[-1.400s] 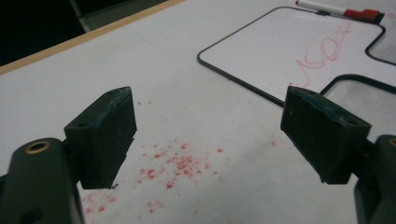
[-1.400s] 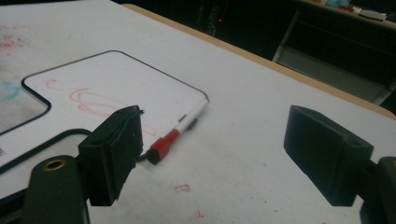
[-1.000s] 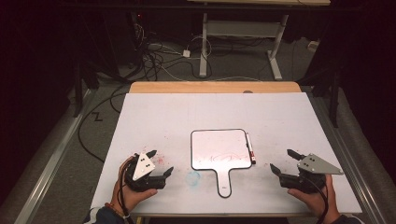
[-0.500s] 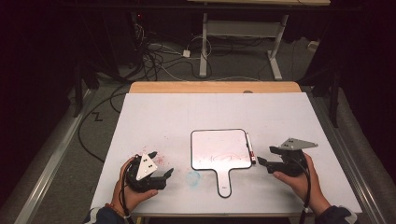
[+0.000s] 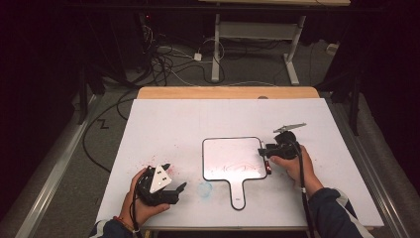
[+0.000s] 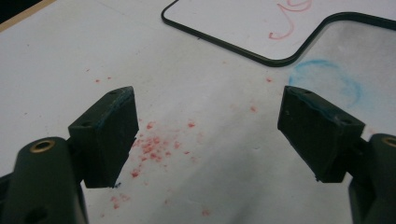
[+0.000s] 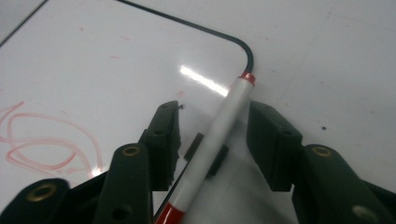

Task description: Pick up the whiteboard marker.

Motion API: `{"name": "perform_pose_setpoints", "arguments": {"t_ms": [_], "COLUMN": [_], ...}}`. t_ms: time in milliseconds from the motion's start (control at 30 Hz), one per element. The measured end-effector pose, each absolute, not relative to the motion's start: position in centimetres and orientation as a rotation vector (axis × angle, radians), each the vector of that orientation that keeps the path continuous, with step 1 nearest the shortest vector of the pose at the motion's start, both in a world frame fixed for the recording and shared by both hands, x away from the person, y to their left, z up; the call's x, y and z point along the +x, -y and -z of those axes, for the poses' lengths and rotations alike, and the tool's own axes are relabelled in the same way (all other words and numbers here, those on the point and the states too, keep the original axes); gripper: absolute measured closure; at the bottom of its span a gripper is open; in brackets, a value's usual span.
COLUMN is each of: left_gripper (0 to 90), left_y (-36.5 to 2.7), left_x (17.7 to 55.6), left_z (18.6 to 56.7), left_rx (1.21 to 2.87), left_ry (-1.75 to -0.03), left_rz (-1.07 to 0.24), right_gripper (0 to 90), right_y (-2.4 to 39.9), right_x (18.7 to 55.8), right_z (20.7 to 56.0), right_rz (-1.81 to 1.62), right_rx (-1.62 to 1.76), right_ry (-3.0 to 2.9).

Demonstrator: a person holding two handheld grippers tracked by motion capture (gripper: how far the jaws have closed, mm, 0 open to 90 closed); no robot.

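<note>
Red-capped marker [image 7: 219,140] straddled by right gripper [image 7: 212,140] fingers [image 7: 161,140], just been closing, pads not yet touching; whiteboard [image 7: 93,70] edge underneath.

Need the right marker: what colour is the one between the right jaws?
White barrel with red ends, the marker; clearest in the right gripper view.

This looks like a lab or a test room, not a home. The room is dark, with one bright white table [image 5: 168,124] in the middle. Lots of black cables [image 5: 163,62] lie in a tangle on the grey floor [image 5: 64,163] behind it. A metal desk frame [image 5: 257,34] stands at the back. A wooden board [image 5: 228,92] sticks out from under the white top.
</note>
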State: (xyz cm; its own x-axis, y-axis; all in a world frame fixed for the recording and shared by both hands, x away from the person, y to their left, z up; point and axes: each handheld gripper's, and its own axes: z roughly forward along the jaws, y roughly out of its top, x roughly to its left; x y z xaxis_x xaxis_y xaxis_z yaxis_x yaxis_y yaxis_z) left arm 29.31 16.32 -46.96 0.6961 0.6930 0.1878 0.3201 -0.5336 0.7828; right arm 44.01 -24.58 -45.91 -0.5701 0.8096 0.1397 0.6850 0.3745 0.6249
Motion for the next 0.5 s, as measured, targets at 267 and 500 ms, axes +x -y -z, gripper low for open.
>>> {"name": "perform_pose_setpoints", "arguments": {"t_ms": [267,500], "left_gripper": [19.1,19.1], "left_y": [-16.1,-15.77], "left_x": [29.11,29.26], "left_z": [47.07,47.14], "left_rx": [2.159,2.175], "left_ry": [-0.777,-0.775], "left_rz": [-0.615,-0.596], "right_gripper": [75.9,80.8], "right_y": [24.6,24.64], "right_x": [44.49,44.24], "right_z": [46.15,46.06], "right_rz": [-1.02,-1.025], "right_rx": [1.359,1.333], "right_ry": [-2.419,-2.421]}}
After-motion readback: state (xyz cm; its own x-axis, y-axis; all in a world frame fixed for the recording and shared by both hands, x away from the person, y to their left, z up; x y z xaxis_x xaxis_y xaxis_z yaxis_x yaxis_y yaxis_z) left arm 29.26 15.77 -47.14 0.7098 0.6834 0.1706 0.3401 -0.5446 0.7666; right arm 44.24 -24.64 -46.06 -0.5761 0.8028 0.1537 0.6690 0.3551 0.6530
